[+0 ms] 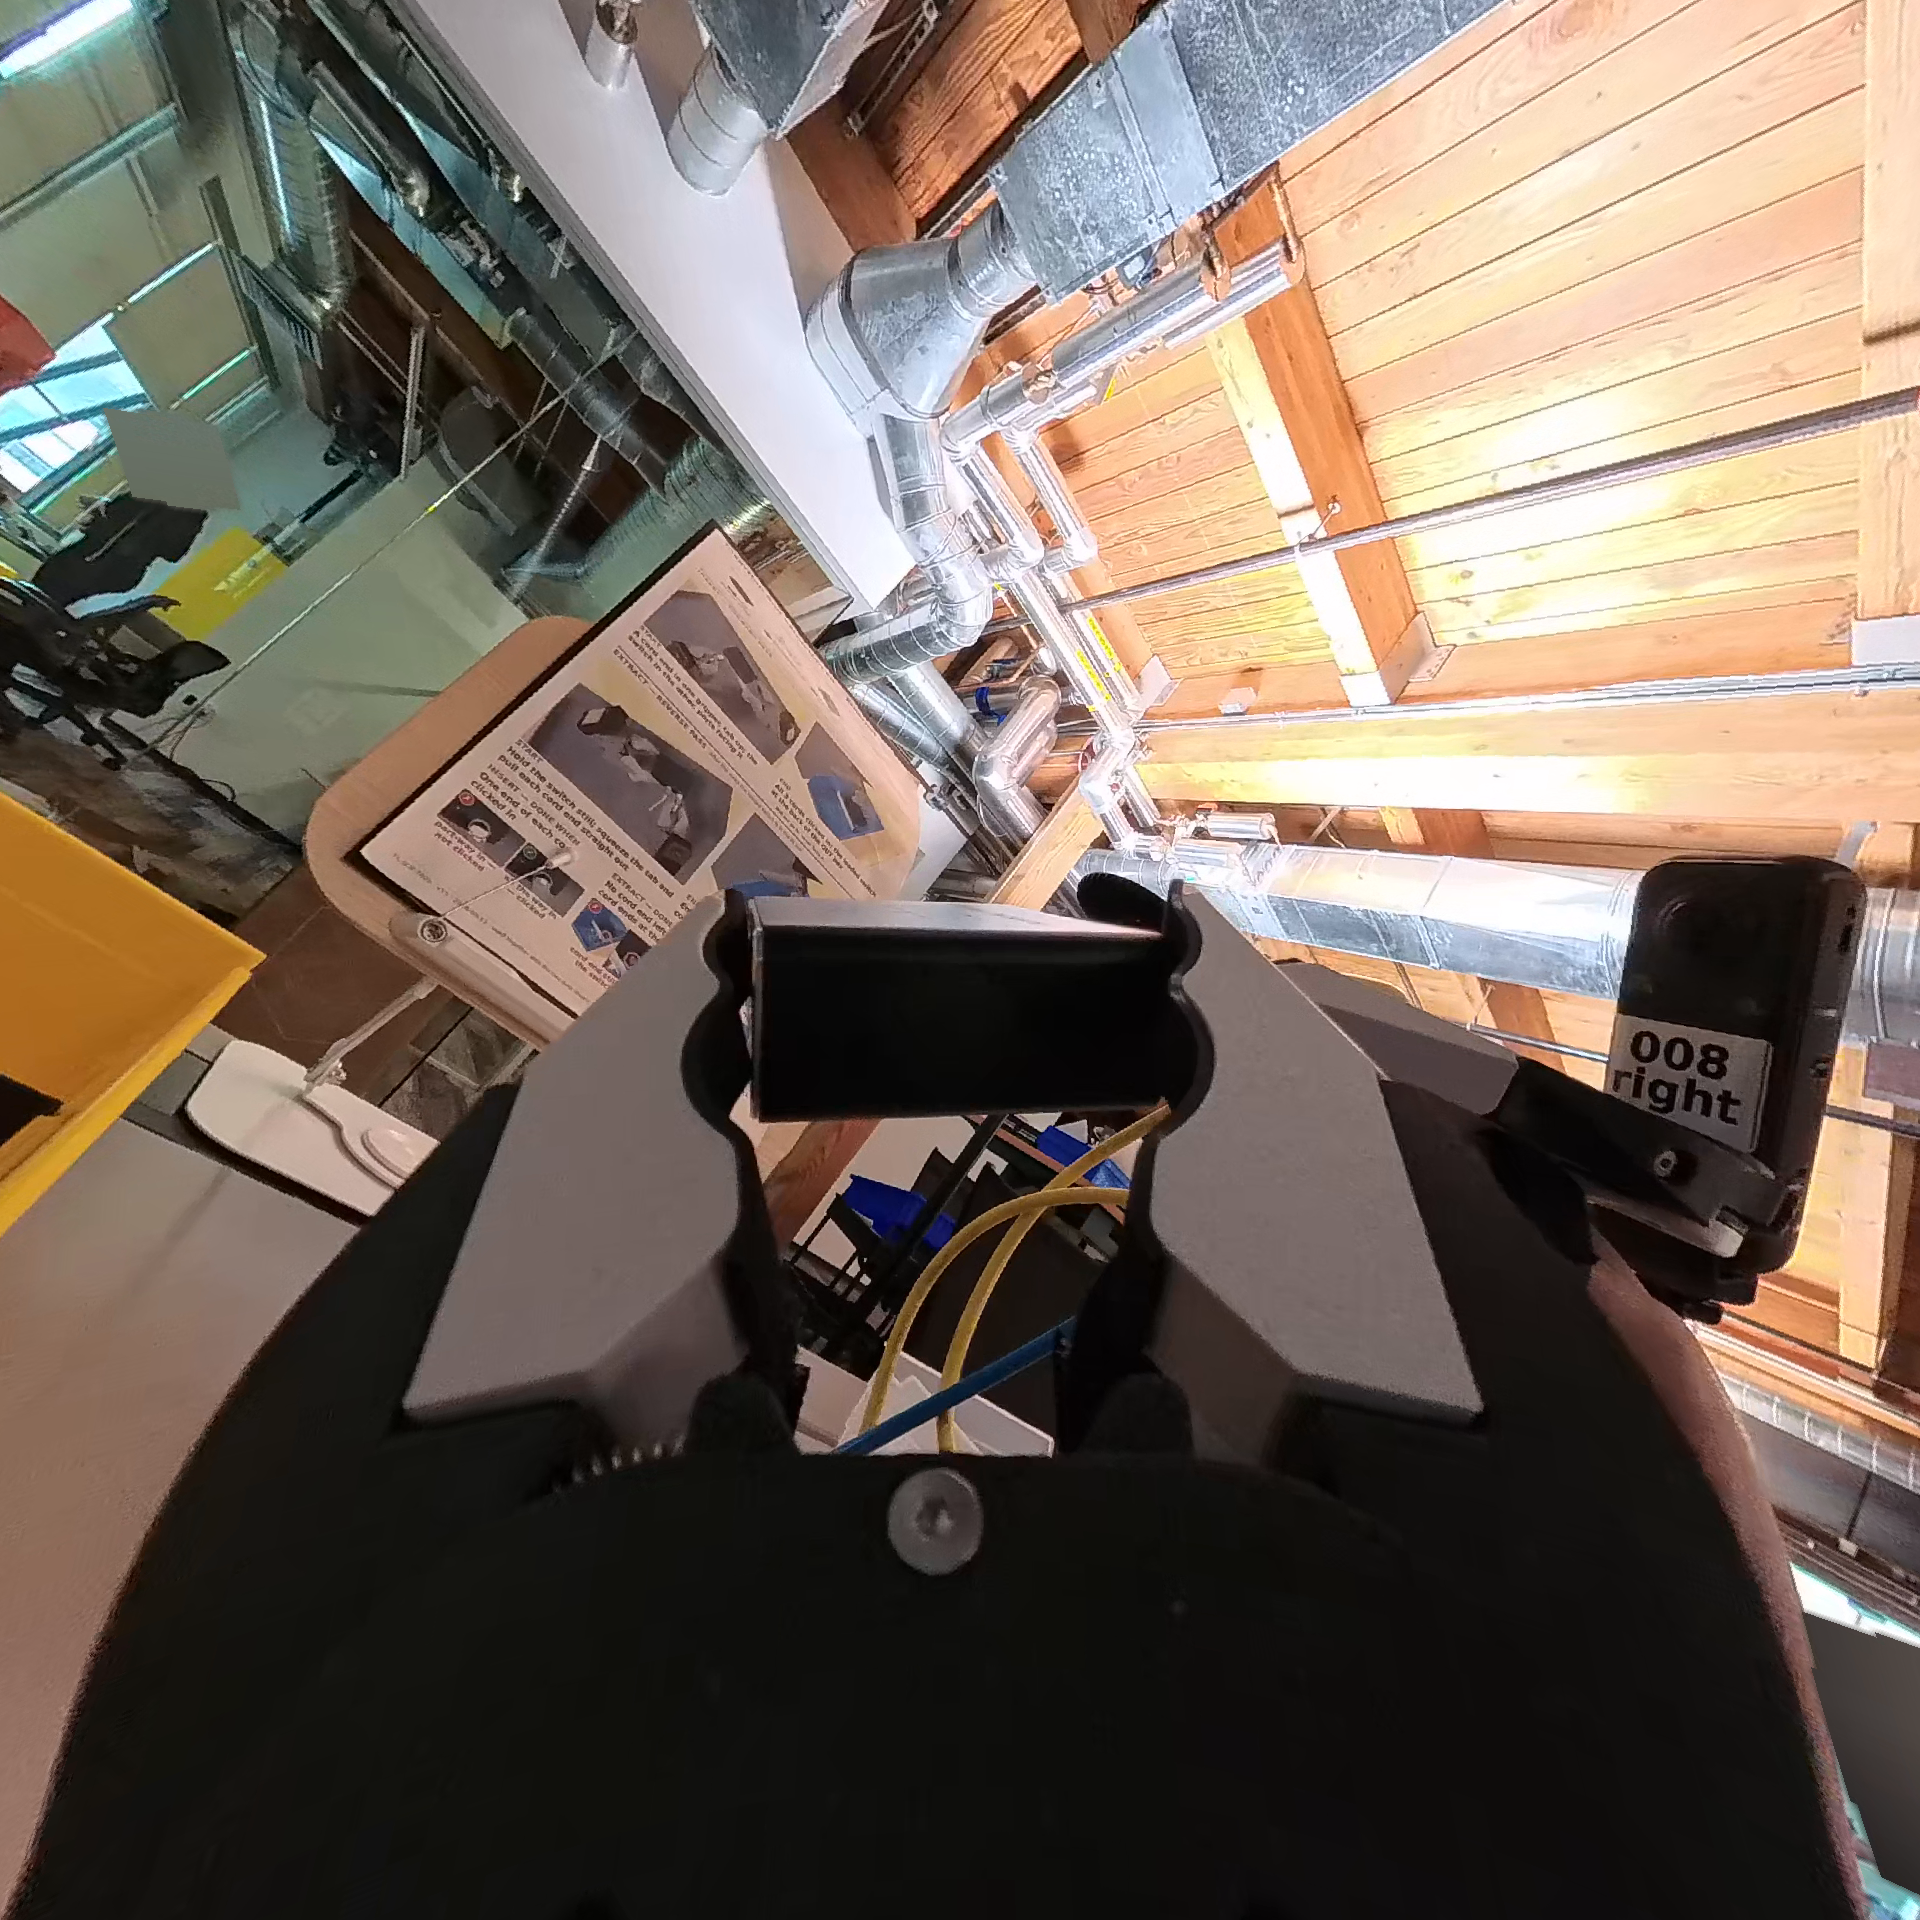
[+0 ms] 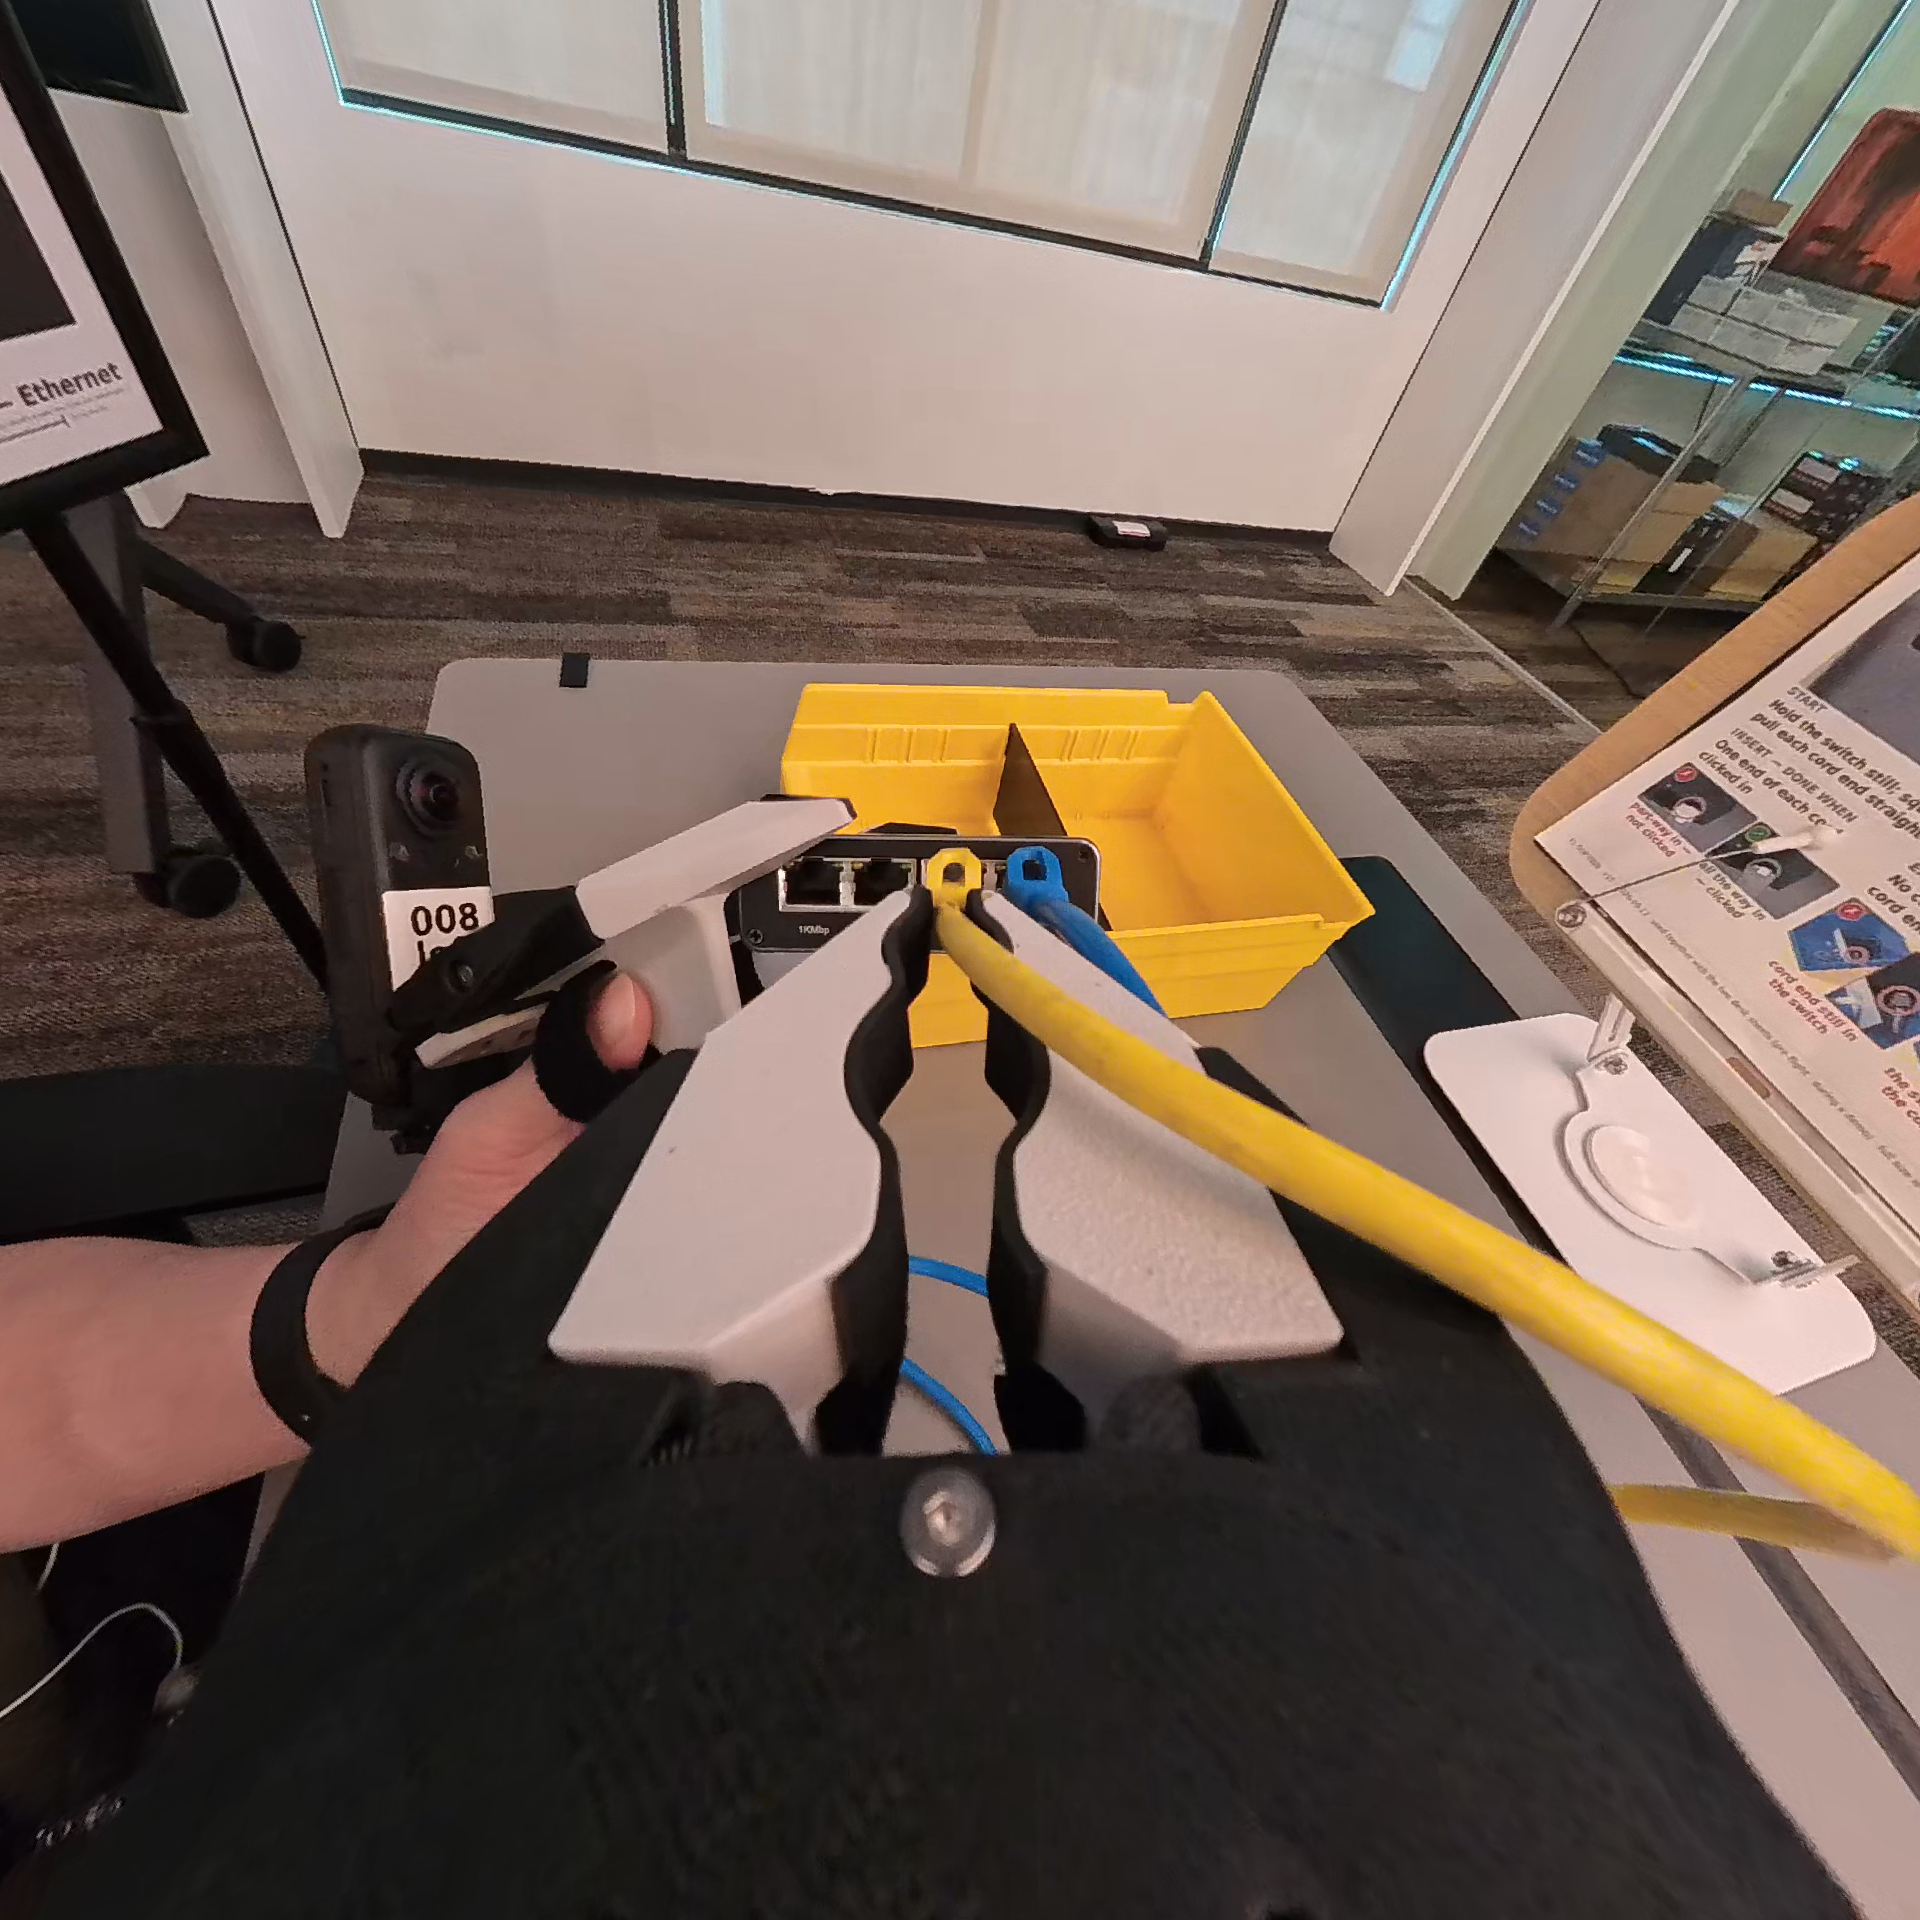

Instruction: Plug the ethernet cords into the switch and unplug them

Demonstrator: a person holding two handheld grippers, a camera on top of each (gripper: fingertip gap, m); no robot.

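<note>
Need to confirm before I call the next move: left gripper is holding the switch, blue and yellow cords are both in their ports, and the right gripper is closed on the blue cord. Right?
Not quite. In the right wrist view the right gripper is closed on the yellow cord just behind its plug, not the blue cord. The rest holds: the left gripper holds the switch, and both cords sit in their ports.

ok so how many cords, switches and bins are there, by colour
yellow cord: 1, plugged into the switch, right tongs shut on it
blue cord: 1, plugged in beside it
black switch: 1, clamped in the left tongs
yellow bin: 1
total: 4
</note>
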